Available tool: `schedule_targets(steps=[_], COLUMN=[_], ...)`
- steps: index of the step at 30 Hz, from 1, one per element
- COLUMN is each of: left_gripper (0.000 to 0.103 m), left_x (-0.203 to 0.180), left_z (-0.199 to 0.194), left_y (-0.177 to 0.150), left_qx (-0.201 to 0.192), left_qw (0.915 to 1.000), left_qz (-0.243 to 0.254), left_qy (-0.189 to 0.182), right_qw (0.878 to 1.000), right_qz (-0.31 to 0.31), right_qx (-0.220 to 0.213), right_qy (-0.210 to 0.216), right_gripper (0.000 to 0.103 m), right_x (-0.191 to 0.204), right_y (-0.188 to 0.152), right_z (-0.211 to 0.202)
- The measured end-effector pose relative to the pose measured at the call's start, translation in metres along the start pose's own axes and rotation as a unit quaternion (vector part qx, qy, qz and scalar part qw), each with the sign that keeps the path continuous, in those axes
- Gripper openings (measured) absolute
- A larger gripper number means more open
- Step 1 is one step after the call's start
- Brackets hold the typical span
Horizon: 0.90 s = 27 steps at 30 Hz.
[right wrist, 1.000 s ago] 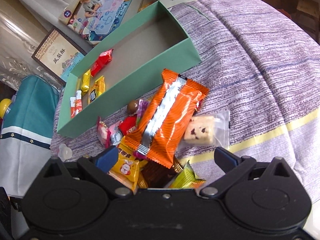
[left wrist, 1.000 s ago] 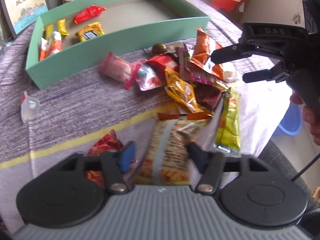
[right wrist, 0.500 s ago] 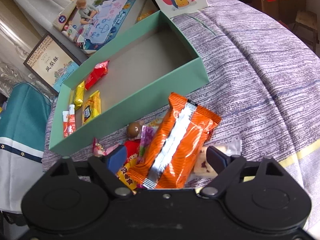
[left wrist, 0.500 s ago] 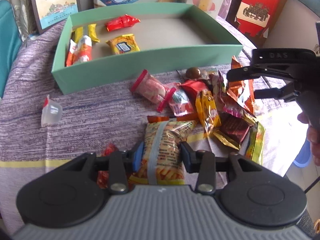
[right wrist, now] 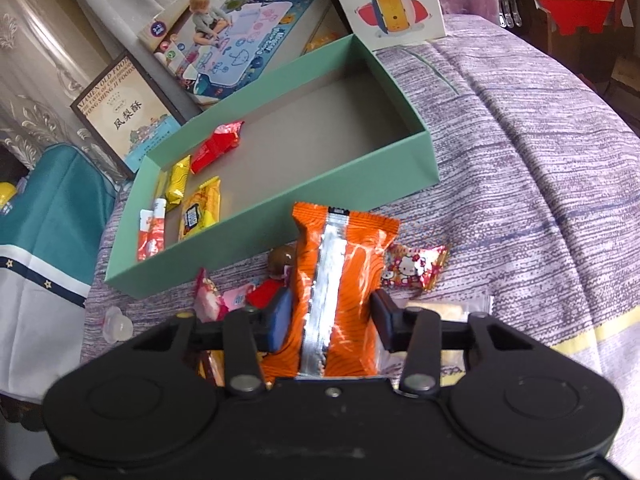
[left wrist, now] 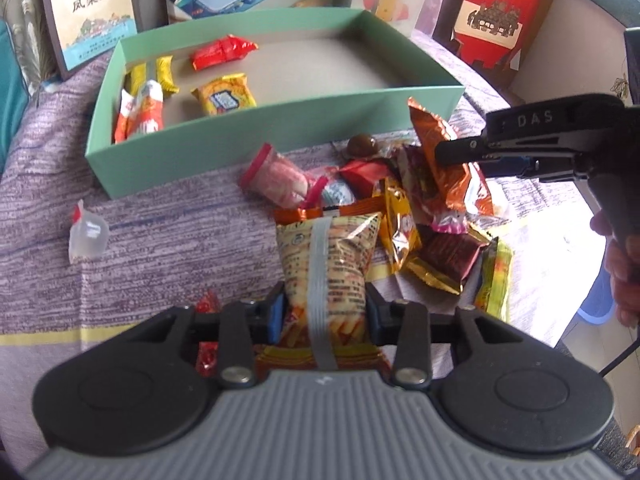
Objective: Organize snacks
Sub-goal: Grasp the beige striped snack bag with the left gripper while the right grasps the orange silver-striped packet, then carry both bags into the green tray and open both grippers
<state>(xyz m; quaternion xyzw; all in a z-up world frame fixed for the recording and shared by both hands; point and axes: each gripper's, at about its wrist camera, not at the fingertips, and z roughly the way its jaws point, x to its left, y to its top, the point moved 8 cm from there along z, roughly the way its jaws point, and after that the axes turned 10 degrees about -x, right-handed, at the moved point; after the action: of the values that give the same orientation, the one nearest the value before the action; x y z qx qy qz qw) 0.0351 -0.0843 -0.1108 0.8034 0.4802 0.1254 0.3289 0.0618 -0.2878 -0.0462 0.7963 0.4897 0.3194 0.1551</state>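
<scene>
My left gripper (left wrist: 325,308) is closing, its pads pressed on both sides of a tan snack pack (left wrist: 328,256) with a grey seam. The right gripper (right wrist: 332,316) is closing too, and its pads squeeze an orange snack pack (right wrist: 340,264) with a silver seam. In the left wrist view the right gripper (left wrist: 460,156) hangs over the loose snack pile (left wrist: 400,208), with the orange pack (left wrist: 436,148) sticking up from it. Beyond the pile lies the green box (left wrist: 260,140) with several snacks at its left end. Its right half is bare (right wrist: 328,120).
A clear jelly cup (left wrist: 86,236) lies alone left of the pile. A Hello Kitty candy (right wrist: 416,270) sits right of the orange pack. Books and toy boxes (right wrist: 224,52) lean behind the green box, a red carton (left wrist: 504,12) at the far right. The purple cloth drops off at the right.
The right jaws have gone from wide apart to closed on the orange pack, which now stands up between them. The left gripper has tightened on the tan pack and swung toward the box.
</scene>
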Motion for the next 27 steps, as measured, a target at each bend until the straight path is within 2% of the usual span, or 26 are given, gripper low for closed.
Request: schedule_targets(steps=[3, 7, 11, 12, 16, 23, 27], left_gripper=[0.038, 0.038, 0.038, 0.038, 0.038, 0.038, 0.038], left_x=[0.001, 0.006, 0.014, 0.016, 0.021, 0.016, 0.011], left_z=[-0.003, -0.006, -0.014, -0.016, -0.018, -0.010, 0.007], left_y=[0.002, 0.003, 0.010, 0.013, 0.029, 0.077, 0.117], left_qx=[-0.001, 0.001, -0.010, -0.013, -0.024, -0.050, -0.062], left_qw=[1.0000, 0.9999, 0.9996, 0.9994, 0.9989, 0.9983, 0.9974], left_qz=[0.003, -0.006, -0.017, -0.019, -0.028, -0.018, -0.005], left_qy=[0.001, 0.009, 0.022, 0.025, 0.028, 0.025, 0.035], right_qw=[1.000, 1.000, 1.000, 1.000, 1.000, 0.999, 0.998], right_qz=[0.007, 0.008, -0.002, -0.001, 0.003, -0.002, -0.015], right_qx=[0.021, 0.023, 0.006, 0.002, -0.004, -0.034, -0.043], right_qy=[0.009, 0.006, -0.008, -0.012, 0.007, 0.033, 0.040], right_gripper=[0.044, 0.056, 0.056, 0.052, 0.048, 0.048, 0.048], right_x=[-0.001, -0.001, -0.001, -0.001, 0.000, 0.007, 0.016], right_y=[-0.004, -0.006, -0.010, -0.010, -0.005, 0.034, 0.074], right_z=[0.005, 0.012, 0.015, 0.014, 0.002, -0.020, -0.010])
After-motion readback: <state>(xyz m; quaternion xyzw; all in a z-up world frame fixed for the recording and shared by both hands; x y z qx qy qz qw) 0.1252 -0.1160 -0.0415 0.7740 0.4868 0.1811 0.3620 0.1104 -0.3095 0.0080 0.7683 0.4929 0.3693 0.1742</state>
